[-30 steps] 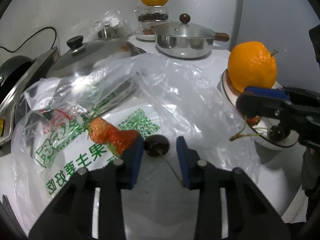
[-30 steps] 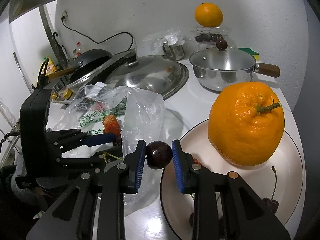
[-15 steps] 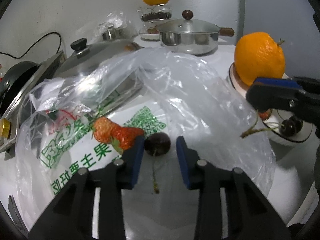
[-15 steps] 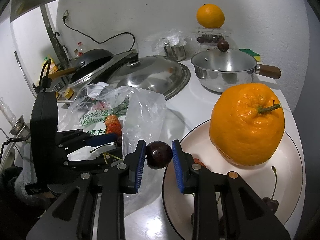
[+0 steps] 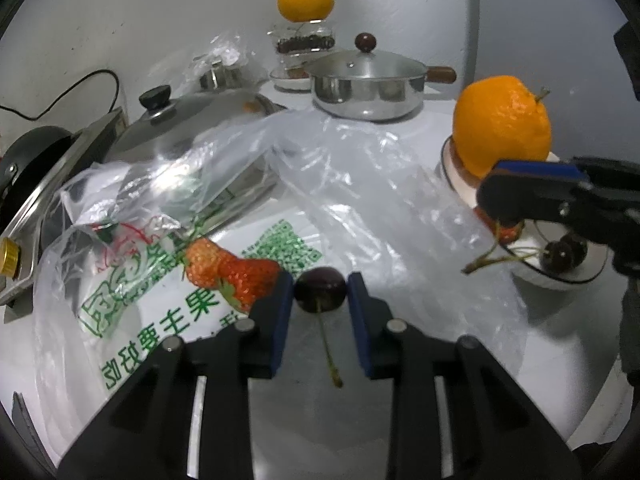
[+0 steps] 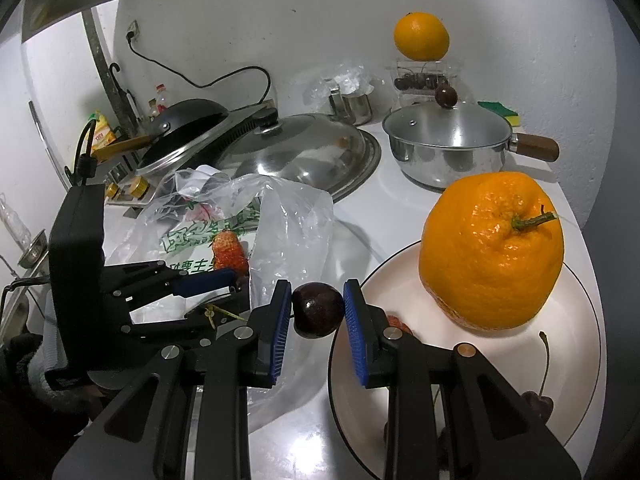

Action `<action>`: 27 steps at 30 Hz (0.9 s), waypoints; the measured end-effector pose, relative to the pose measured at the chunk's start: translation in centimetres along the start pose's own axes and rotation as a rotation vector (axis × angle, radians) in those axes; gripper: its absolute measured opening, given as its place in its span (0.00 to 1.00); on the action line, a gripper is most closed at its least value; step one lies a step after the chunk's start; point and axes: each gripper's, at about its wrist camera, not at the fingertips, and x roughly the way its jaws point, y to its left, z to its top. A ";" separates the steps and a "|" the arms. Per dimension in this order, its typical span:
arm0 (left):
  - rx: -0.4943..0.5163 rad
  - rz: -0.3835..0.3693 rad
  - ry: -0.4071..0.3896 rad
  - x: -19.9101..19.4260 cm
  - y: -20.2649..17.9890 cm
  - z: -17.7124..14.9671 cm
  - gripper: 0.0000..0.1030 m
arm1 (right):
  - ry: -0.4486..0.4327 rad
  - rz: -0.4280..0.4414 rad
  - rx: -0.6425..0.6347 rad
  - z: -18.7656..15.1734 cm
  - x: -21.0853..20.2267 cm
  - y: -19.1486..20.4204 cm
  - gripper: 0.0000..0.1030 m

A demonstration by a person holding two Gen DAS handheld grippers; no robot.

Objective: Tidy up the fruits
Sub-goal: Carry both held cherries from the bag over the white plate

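My left gripper (image 5: 320,300) is shut on a dark cherry (image 5: 320,290) with its stem hanging down, held above a clear plastic bag (image 5: 248,200) that holds two strawberries (image 5: 228,266). My right gripper (image 6: 318,308) is shut on another dark cherry (image 6: 318,310) at the left rim of a white plate (image 6: 560,344). The plate holds a large orange (image 6: 492,252), cherries (image 6: 538,404) and a partly hidden strawberry (image 6: 398,322). The right gripper shows in the left wrist view (image 5: 504,196), with a stem hanging below it. The left gripper shows in the right wrist view (image 6: 224,280).
A steel pot with lid (image 6: 448,148) and a large wok lid (image 6: 304,152) stand behind. A second orange (image 6: 420,36) rests on a clear box of cherries (image 6: 424,80) at the wall. A stove with a black pan (image 6: 180,124) is at left.
The left gripper has closed in on its cherry and lifted, its stem now hanging straight down. The right gripper has stayed nearly still with its cherry.
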 end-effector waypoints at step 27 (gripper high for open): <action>0.008 -0.046 -0.108 -6.2 -2.0 1.4 0.28 | -0.065 -0.051 -0.018 -0.5 -5.2 0.6 0.28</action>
